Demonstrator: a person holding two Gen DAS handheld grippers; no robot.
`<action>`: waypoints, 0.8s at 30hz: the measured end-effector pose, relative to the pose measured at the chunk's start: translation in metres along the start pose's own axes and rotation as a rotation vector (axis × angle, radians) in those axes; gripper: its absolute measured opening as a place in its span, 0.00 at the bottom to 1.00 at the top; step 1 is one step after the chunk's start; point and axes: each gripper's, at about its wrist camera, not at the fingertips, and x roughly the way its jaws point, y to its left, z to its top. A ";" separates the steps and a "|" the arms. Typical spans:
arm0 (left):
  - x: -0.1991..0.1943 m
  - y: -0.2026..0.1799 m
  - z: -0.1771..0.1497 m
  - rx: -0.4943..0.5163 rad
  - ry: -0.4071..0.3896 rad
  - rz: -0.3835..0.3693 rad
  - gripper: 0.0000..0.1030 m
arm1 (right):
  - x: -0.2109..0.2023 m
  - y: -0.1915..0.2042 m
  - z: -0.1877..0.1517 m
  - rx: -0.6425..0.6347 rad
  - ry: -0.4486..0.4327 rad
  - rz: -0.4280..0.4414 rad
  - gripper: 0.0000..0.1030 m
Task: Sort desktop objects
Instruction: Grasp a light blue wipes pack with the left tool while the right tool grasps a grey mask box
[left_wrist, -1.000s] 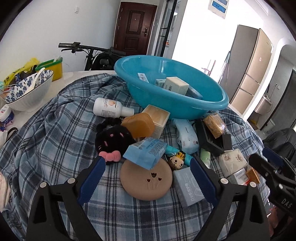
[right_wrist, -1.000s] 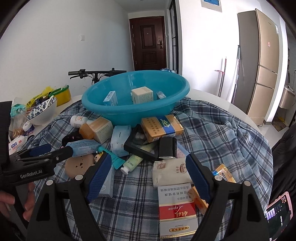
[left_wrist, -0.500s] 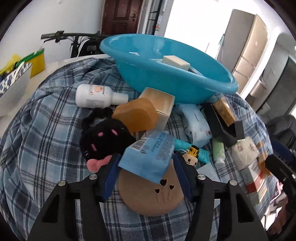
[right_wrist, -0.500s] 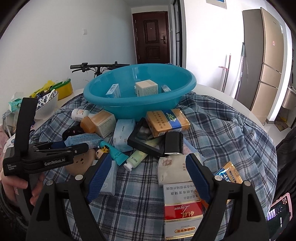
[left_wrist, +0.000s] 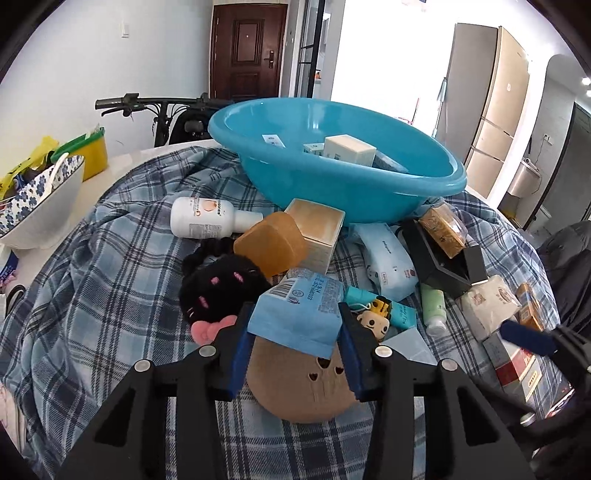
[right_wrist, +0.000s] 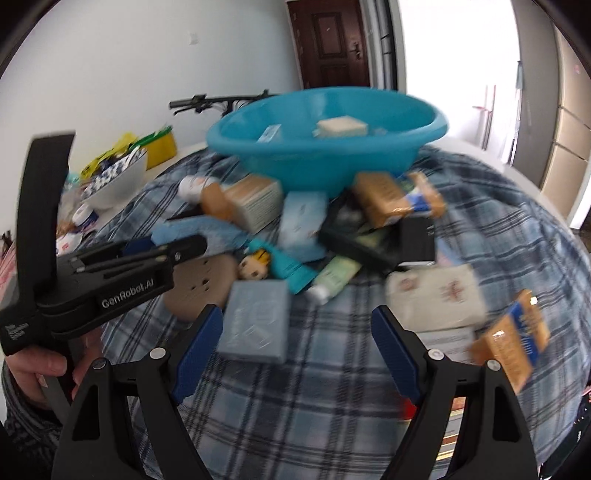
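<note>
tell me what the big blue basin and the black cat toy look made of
Basin: likely moulded plastic, smooth and slightly glossy, with soft highlights along its rolled rim. Black cat toy: plush fabric, matt and fuzzy at the edges, with pink stitched marks and a pink bow.

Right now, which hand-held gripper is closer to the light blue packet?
Left. The left hand-held gripper is closing around the light blue packet, which sits between its fingers. The right hand-held gripper hangs open farther away.

Dark wooden door (left_wrist: 248, 48), bicycle handlebar (left_wrist: 147, 103), tall fridge (left_wrist: 491, 122), white wall (left_wrist: 92, 55)
</note>
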 end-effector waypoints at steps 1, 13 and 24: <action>-0.002 0.001 0.000 -0.001 -0.002 0.002 0.43 | 0.003 0.003 -0.001 -0.004 0.007 0.005 0.79; -0.018 -0.005 -0.012 0.014 -0.016 0.066 0.44 | 0.026 0.018 -0.012 -0.013 0.069 -0.004 0.79; -0.024 0.001 -0.013 -0.020 -0.018 0.062 0.44 | 0.038 0.034 -0.020 -0.094 0.062 -0.038 0.45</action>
